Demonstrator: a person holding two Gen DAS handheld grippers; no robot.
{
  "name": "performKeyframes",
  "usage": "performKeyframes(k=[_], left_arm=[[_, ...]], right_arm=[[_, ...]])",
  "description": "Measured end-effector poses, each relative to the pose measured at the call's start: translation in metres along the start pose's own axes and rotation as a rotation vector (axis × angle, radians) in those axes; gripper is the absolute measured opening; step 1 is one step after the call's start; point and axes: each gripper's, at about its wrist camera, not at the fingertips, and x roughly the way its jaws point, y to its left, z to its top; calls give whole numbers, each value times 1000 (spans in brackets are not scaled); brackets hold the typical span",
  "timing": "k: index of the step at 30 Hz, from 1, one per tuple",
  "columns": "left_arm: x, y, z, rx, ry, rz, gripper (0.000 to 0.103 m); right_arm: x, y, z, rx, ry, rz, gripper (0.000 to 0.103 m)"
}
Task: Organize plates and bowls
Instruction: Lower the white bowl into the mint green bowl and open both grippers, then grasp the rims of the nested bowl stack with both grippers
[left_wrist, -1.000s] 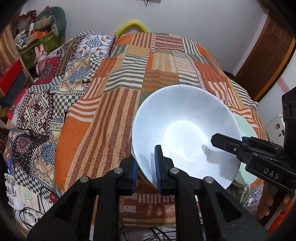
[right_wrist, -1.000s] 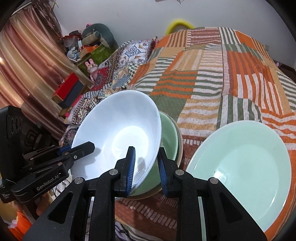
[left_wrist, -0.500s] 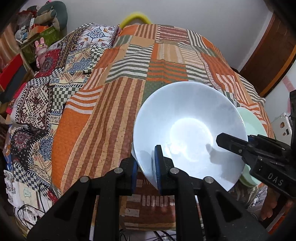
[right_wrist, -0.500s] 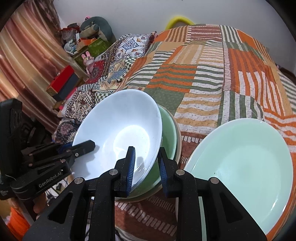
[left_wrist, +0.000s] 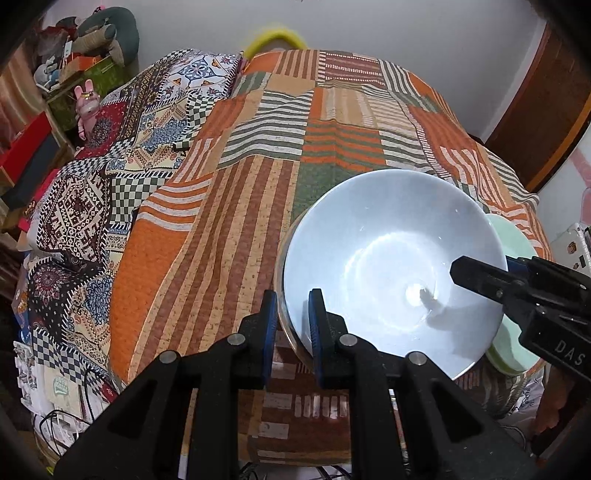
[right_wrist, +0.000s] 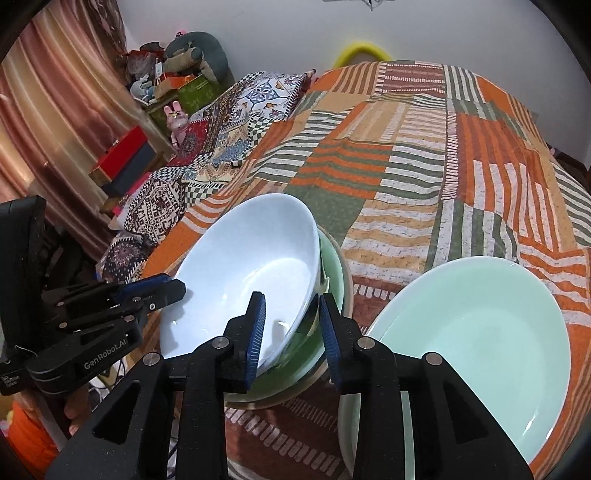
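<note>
White bowl, left wrist view: it fills the lower right of the frame, nested in a green bowl whose rim shows at its left edge, on the striped patchwork bedcover. The left gripper at bottom centre is clamped on the white bowl's near rim, jaws narrow. The right gripper enters from the right edge over the far rim.

White bowl, right wrist view: centre left, tilted inside the green bowl. The right gripper straddles the rim; its jaws have just been opening, pads apart from the rim between them. A pale green plate lies at lower right, beside the bowls.
</note>
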Motion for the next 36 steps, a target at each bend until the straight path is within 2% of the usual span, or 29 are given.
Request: performKeyframes(k=[8, 10, 12, 13, 16, 18, 21, 28, 32, 36], left_arm=[[0, 0, 1, 4, 8, -3, 15], [-4, -1, 3, 9, 3, -10, 15], [-10, -2, 4, 14, -13, -14, 15], [-14, -2, 6, 15, -22, -22, 16], [-25, -1, 8, 6, -49, -45, 26], [-30, 2, 9, -1, -66, -51, 41], [-31, 5, 7, -13, -75, -51, 51], [-7, 20, -2, -70, 1, -78, 51], [10, 23, -6, -96, 45, -123, 51], [20, 22, -7, -101, 60, -139, 51]], right_arm=[[-5, 4, -2, -38, 9, -12, 28], [-8, 2, -2, -37, 6, -9, 33], [-14, 0, -3, -43, -16, -25, 43], [-17, -1, -3, -43, -27, -26, 43], [-25, -4, -2, -35, -48, -25, 43], [-27, -7, -1, -29, -59, -34, 43], [-28, -14, -1, -5, -64, -37, 43], [-15, -20, -5, 28, -30, -31, 43], [-4, -21, -5, 38, -2, -18, 43], [7, -20, -3, 57, 18, -4, 43]])
